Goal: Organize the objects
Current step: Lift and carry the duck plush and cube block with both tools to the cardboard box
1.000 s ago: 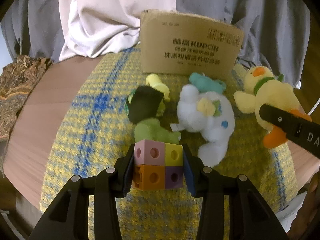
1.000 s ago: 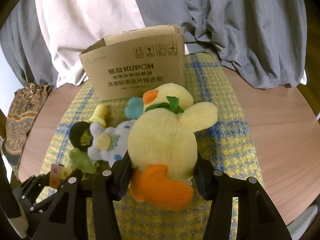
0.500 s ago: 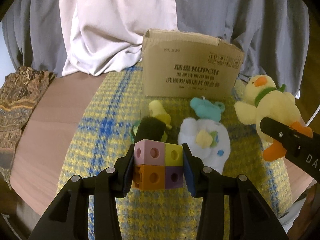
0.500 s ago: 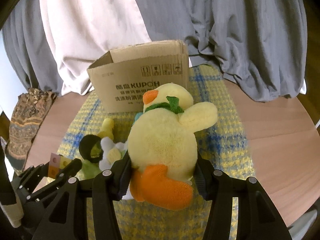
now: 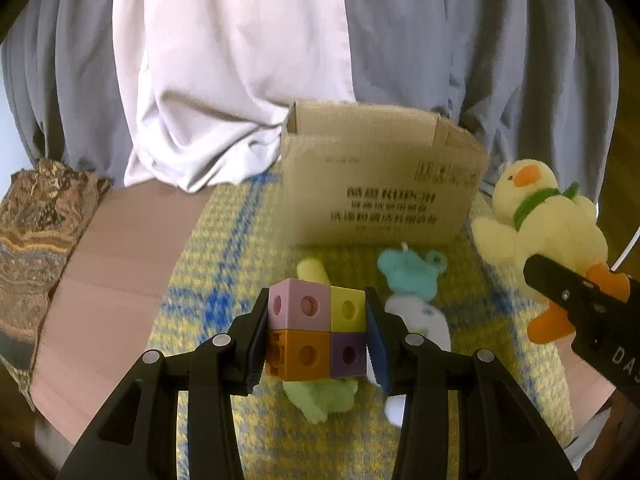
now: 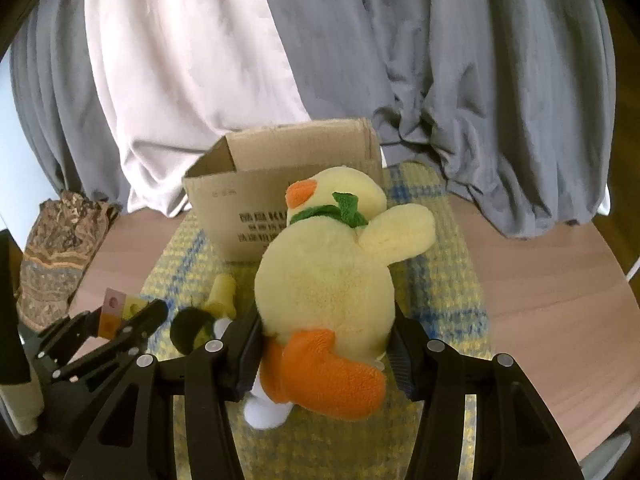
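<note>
My left gripper [image 5: 316,336] is shut on a block of coloured cubes [image 5: 316,332], pink and yellow over orange and purple, held above the mat. My right gripper [image 6: 326,344] is shut on a yellow plush duck [image 6: 326,276] with orange feet and a green scarf, also lifted; the same duck [image 5: 548,220] shows at the right of the left wrist view. An open cardboard box [image 5: 380,196] stands at the back of the mat, behind both loads. The left gripper [image 6: 120,320] with its cubes appears low left in the right wrist view.
A yellow and blue checked mat [image 5: 224,248] covers the round wooden table [image 6: 540,288]. On it lie a white plush with a teal head [image 5: 412,280], a green plush [image 5: 320,396] and a pale yellow piece [image 5: 312,270]. A patterned cloth [image 5: 36,240] sits left. Grey and white drapes hang behind.
Both grippers have risen with their loads; the mat and the toys on it sit lower and farther, and the box's open top edge has come into sight.
</note>
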### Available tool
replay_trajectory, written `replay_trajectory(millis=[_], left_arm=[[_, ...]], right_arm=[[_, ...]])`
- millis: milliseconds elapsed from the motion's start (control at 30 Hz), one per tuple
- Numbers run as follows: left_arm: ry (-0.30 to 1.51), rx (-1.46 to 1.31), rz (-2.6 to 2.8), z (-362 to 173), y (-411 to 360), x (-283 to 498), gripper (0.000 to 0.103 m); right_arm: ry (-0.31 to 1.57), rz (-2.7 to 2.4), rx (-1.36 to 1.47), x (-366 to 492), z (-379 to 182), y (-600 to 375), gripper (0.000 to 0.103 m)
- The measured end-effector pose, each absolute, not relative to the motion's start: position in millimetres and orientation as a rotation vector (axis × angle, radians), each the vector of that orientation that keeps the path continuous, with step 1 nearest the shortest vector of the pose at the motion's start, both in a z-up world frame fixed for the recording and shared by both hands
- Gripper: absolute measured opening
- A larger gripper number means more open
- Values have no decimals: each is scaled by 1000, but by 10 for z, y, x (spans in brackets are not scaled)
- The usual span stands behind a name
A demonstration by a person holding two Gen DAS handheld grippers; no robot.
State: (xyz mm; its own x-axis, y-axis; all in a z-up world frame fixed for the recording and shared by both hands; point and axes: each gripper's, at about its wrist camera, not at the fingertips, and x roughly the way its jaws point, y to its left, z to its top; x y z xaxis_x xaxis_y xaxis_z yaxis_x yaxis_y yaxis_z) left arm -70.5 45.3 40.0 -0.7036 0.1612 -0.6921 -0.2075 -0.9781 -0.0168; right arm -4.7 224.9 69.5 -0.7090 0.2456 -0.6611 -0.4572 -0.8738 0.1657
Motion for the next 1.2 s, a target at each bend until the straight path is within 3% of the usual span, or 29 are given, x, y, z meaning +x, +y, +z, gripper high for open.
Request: replay_trajectory(millis=[833, 1200], left_arm=[[120, -885, 2775, 1096, 615, -1329, 42], [135, -882, 2761, 1137, 674, -1697, 42]], right_arm=[[407, 2577, -776, -421, 1277, 2422, 54], [364, 2564, -751, -725, 1431, 2502, 54]])
